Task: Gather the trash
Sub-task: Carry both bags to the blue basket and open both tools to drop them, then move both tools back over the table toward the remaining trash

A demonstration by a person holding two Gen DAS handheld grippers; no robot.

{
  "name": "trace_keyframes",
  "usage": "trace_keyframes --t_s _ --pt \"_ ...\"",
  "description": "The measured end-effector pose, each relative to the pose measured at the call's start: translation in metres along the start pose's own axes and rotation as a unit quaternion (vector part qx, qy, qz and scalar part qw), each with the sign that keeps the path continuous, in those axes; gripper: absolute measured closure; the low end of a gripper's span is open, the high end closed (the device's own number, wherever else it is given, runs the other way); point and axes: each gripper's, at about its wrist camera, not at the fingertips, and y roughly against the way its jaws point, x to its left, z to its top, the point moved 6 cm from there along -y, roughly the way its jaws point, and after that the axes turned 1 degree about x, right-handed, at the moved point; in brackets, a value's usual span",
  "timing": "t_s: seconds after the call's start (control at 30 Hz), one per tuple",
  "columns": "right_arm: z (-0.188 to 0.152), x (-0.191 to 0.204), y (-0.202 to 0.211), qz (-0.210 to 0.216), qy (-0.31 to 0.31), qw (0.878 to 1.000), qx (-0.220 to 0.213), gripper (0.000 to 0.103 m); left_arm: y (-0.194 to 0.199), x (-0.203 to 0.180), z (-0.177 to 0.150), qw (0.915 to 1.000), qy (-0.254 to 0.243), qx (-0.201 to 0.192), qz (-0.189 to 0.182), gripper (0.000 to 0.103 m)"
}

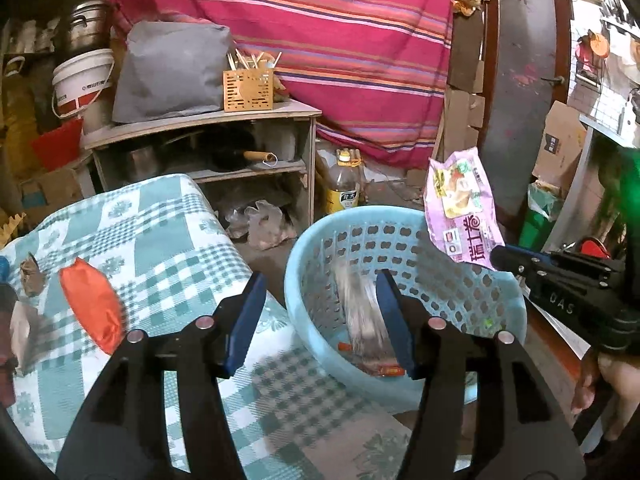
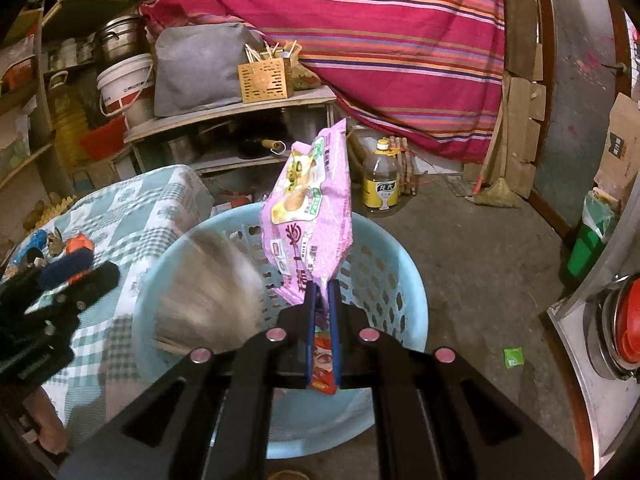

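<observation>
Two grippers: both over the blue basket (image 1: 460,240)
Left gripper (image 1: 320,316): spread apart, nothing pinched
Right gripper (image 2: 323,288): pinching the pink wrapper (image 2: 308,208) above the basket
Blurry wrapper (image 1: 360,312): inside the basket
Worktop (image 1: 168,232): orange packet (image 1: 94,304)

One blue perforated basket (image 1: 400,240) sits at lower centre, with one pink snack wrapper (image 2: 308,216) above it and one blurred grey wrapper (image 1: 360,308) inside. On the checked cloth (image 1: 168,240) at left lies one orange packet (image 1: 92,304) — and one brown scrap (image 1: 32,276) beside it. Farther back: one white bucket (image 1: 80,80), one wooden chopstick box (image 1: 248,90), one yellow-labelled bottle (image 2: 381,184) — and one green scrap (image 2: 513,358) at lower right.
</observation>
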Motion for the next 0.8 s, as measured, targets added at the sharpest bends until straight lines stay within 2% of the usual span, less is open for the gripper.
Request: trace_keyframes --t_s 0.03,0.1,0.17,0.37,0.47,0.5,0.53,0.57,0.8 --pt "0.000 0.001 0.000 -0.001 0.001 1.000 0.000 0.096 0.002 0.004 0.000 1.0000 0.002 -0.002 0.005 0.046" --pt "0.000 0.004 -0.001 -0.003 0.008 1.000 0.001 0.096 0.007 0.014 0.000 0.9997 0.006 -0.006 0.021 0.035" --pt "-0.001 0.007 -0.001 -0.004 0.012 1.000 0.002 0.096 0.014 0.027 0.001 0.9991 0.013 -0.010 0.039 0.031" --pt "-0.002 0.022 -0.004 0.003 0.020 1.000 0.009 0.096 0.041 0.080 0.003 0.9944 0.054 -0.023 0.087 0.020" --pt "-0.003 0.031 -0.009 -0.011 0.033 0.999 0.013 0.093 0.053 0.107 0.000 0.9910 0.070 -0.024 0.111 0.018" --pt "-0.003 0.035 -0.010 -0.016 0.037 0.999 0.013 0.075 0.056 0.116 -0.001 0.9900 0.075 -0.023 0.118 0.018" --pt "-0.003 0.037 -0.009 -0.020 0.037 0.999 0.010 0.042 0.060 0.123 -0.002 0.9889 0.079 -0.023 0.123 0.018" --pt "-0.001 0.041 -0.007 -0.025 0.038 0.999 0.002 0.032 0.065 0.134 -0.005 0.9873 0.085 -0.023 0.133 0.017" --pt "0.007 0.076 0.003 -0.002 0.040 0.999 -0.014 0.030 0.097 0.192 -0.020 0.9761 0.109 -0.026 0.187 0.012"
